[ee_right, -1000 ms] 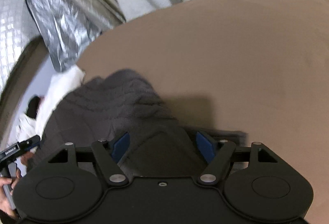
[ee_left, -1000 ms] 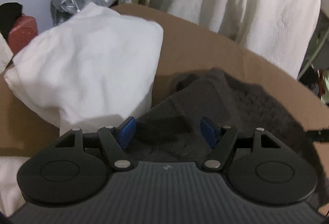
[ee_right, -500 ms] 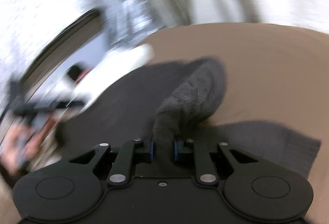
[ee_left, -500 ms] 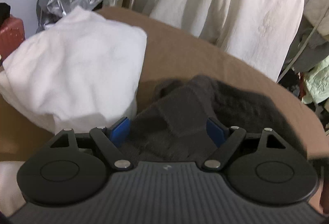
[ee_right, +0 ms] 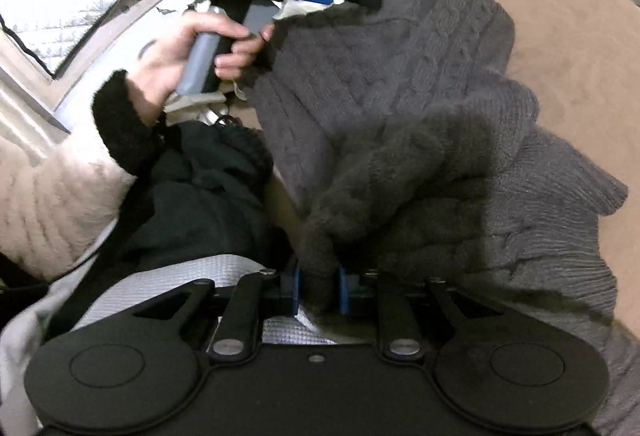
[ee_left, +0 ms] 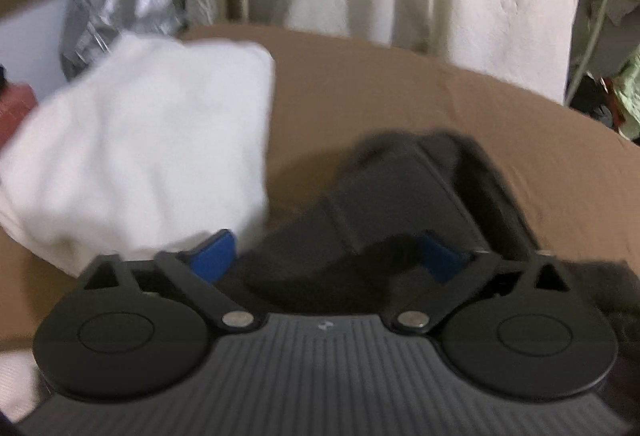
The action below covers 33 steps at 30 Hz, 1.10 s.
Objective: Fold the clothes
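While the dark grey cable-knit sweater (ee_right: 400, 108) lies bunched on the brown table (ee_right: 568, 36), a pinched fold of it stands clamped between the right gripper's (ee_right: 319, 290) blue pads. At ten o'clock the left gripper (ee_left: 326, 256), pads spread wide, hovers over the knit, beside a folded white garment (ee_left: 144, 156).

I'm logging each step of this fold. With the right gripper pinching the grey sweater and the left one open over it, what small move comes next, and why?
Probably close the left gripper on the grey sweater: its jaws stand open with knit bunched between them, while the right gripper already pinches a fold, so a second grip would let both hands lift it.
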{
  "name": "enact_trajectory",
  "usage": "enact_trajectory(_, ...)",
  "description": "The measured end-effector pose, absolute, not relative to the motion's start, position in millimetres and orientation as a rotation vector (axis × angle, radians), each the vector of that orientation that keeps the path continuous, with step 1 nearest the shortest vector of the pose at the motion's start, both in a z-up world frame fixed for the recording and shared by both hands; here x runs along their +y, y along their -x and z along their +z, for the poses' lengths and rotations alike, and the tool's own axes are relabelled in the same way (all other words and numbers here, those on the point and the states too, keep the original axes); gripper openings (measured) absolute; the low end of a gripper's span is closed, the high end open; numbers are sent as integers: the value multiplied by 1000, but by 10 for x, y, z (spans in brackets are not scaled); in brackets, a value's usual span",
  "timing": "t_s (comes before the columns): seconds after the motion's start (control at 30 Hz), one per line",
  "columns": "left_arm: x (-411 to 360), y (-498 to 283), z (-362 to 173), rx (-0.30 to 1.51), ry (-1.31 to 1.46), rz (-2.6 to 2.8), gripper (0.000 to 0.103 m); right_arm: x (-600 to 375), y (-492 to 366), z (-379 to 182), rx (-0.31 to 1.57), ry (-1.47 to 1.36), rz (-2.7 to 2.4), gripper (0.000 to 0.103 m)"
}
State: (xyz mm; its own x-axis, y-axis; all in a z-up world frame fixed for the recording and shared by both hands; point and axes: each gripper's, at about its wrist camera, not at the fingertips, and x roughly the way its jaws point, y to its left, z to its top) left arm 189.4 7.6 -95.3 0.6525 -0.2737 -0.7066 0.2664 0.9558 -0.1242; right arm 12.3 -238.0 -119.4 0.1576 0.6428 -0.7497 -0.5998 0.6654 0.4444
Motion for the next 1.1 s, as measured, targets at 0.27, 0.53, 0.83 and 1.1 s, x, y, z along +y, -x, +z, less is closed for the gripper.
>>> enact_trajectory(0.27, -220, -1866, -1144, 771, -167, -282, 85, -3211, -390, -857, 914, -264, 596, 51)
enact_trajectory(0.53, -359, -1788, -1068, 734, -249, -216, 57, -3815, -783, -1312, 984, -425, 347, 52)
enact_trajectory(0.83, -190, -1944, -1148, 784, -72, -266, 83, -3768, -1152, -1773, 1001, -722, 343, 79)
enact_trajectory(1.1, -405, -1735, -936, 666, -197, -288, 24, -3200, -918, -1706, 993, -485, 429, 15)
